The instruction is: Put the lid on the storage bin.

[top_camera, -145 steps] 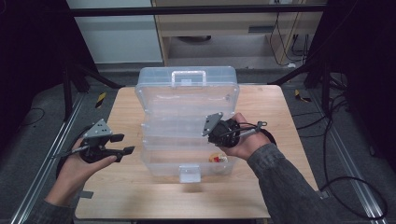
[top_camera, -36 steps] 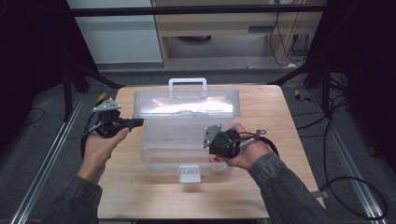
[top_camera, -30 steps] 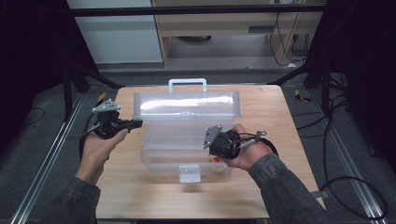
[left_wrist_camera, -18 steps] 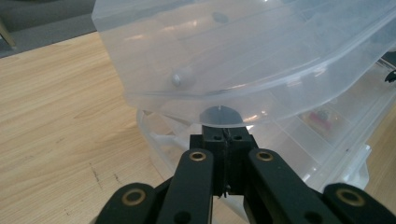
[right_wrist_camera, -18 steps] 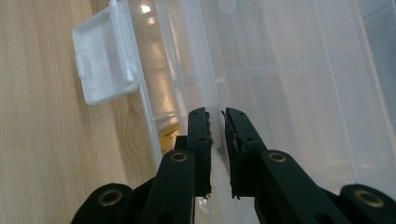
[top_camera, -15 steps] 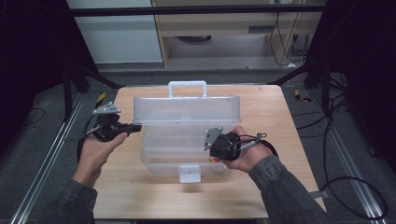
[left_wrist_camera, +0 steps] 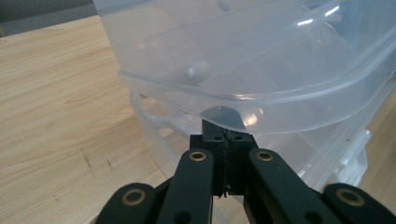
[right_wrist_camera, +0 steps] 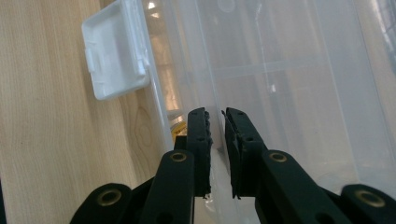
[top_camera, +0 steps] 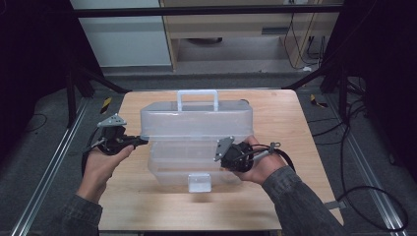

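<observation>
A clear plastic storage box (top_camera: 194, 164) with inner dividers sits near the middle of the light wooden table (top_camera: 295, 123), its white front latch (top_camera: 200, 182) hanging toward the person's edge. Its clear hinged lid (top_camera: 196, 120), topped by a white carrying handle (top_camera: 197, 97), is raised partway, the free edge lifted above the box's rim. The left gripper (top_camera: 137, 141) stands at the box's left end; in the left gripper view its jaws are pressed together on a small tab at the lid's lip (left_wrist_camera: 223, 117), with the lid's rounded rim arching just above them and the box's rim below. The right gripper (top_camera: 222, 156) lies against the box's front right part; in the right gripper view (right_wrist_camera: 215, 126) its jaws stand slightly apart, a narrow slit between them, over the box's clear wall (right_wrist_camera: 261, 84), and whether they nip anything cannot be told. Bare tabletop lies left of the box, right of it, and in a strip along the front edge before the latch; behind the box the table runs on to its far edge.
</observation>
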The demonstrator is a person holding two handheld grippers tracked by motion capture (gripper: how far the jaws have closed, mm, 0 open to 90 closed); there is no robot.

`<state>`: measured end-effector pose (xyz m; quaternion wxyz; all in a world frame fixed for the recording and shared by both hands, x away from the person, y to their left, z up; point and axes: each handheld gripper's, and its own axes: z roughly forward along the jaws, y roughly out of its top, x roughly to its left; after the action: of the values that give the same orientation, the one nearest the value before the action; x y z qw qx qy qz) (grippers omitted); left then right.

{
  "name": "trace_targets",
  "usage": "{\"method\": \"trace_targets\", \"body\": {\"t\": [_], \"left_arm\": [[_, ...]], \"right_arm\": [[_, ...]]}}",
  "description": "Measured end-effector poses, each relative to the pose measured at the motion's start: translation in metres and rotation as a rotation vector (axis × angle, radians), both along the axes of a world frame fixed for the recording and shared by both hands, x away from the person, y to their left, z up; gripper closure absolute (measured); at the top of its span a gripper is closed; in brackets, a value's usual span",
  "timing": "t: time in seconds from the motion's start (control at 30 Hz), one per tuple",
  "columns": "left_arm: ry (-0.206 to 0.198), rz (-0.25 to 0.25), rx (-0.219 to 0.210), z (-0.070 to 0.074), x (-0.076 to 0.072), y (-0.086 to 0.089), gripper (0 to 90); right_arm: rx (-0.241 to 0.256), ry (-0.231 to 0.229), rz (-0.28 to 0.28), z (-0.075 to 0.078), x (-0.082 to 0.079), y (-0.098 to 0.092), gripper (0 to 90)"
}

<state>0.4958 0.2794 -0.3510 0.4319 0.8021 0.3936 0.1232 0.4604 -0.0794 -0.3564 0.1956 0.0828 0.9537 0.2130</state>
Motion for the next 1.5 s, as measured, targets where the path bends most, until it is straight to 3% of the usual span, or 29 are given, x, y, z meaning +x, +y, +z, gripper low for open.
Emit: {"method": "trace_targets", "body": {"t": [0.3,0.57,0.8,1.0,1.5], "left_arm": [[-0.003,0.000,0.001,-0.004,-0.002,0.000,89.9],[-0.003,-0.001,0.003,-0.006,-0.004,0.000,90.0],[0.000,-0.006,0.007,-0.009,-0.006,0.000,90.0],[-0.002,-0.008,0.012,-0.009,-0.008,0.001,90.0],[0.005,-0.015,0.010,-0.015,-0.012,0.002,90.0]], "right_arm": [[0.044,0.000,-0.032,0.001,-0.006,-0.010,72.6],[0.102,-0.011,-0.060,0.010,-0.018,-0.019,63.5],[0.141,-0.045,-0.118,0.014,-0.028,-0.027,46.6],[0.160,-0.047,-0.144,0.016,-0.035,-0.033,46.7],[0.191,-0.039,-0.220,0.014,-0.043,-0.062,58.9]]}}
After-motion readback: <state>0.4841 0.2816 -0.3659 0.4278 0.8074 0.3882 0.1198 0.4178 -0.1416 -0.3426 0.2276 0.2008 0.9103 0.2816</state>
